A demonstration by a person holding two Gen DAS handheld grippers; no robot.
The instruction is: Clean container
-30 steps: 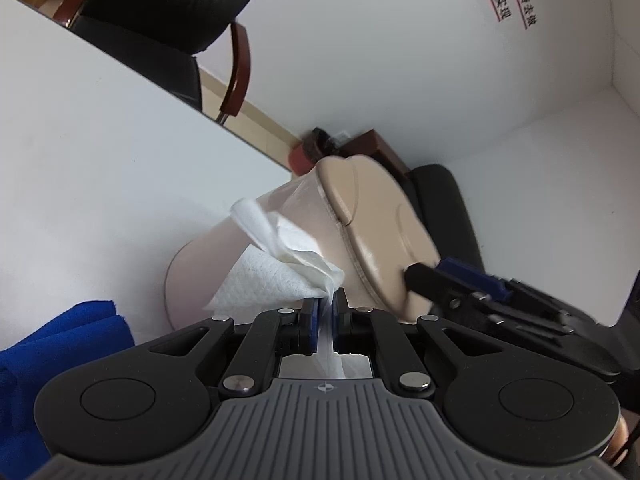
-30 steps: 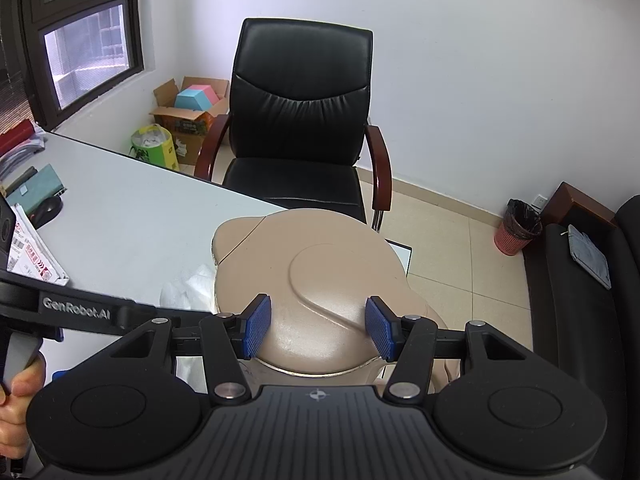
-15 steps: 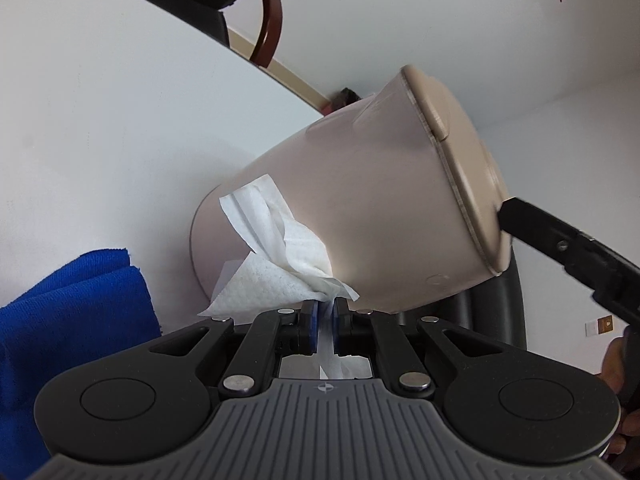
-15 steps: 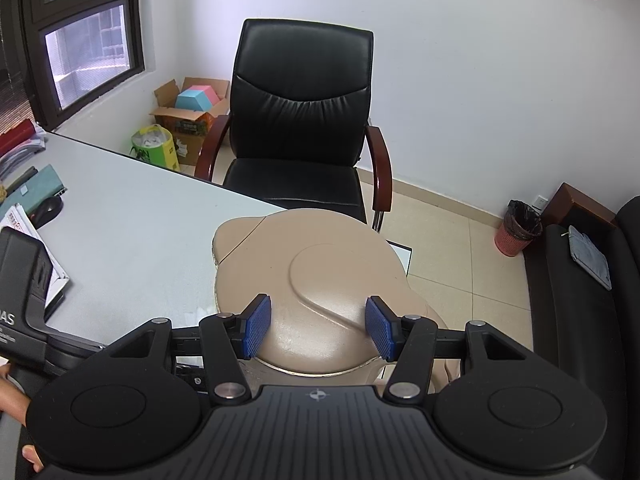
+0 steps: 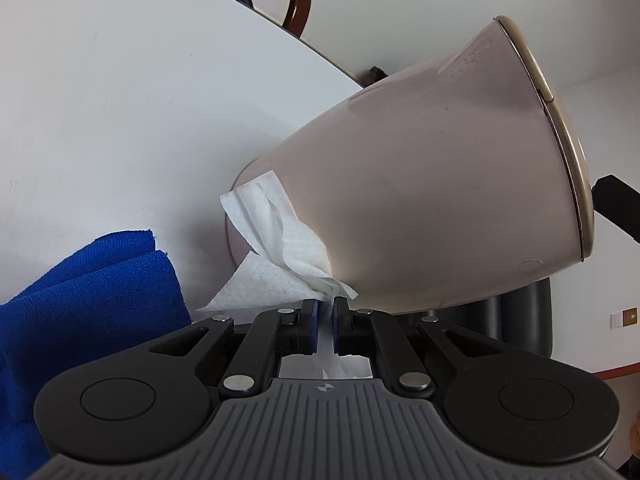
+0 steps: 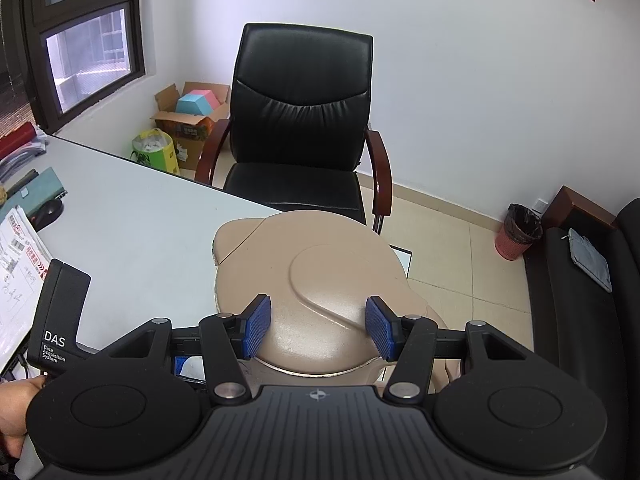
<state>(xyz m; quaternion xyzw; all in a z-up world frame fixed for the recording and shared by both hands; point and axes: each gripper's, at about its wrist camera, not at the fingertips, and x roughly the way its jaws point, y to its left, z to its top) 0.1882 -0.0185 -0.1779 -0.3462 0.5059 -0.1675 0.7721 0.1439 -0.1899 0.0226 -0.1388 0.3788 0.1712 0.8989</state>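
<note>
Wiping the tan pot (image 5: 420, 184) on the white table (image 5: 120, 100)

The left claw (image 5: 325, 316) pinches a white paper wipe (image 5: 280, 256) against the pot's side – the right claw (image 6: 318, 326) grips its top – a blue cloth (image 5: 80, 304) lies beside.

The left wrist view looks low and close along its tongs (image 5: 325, 311) at the beige kettle's (image 5: 420, 184) side; the right wrist view looks down on the kettle's lid (image 6: 320, 280) toward the office chair (image 6: 298, 120). Both share kettle and white surface (image 5: 120, 100).
</note>
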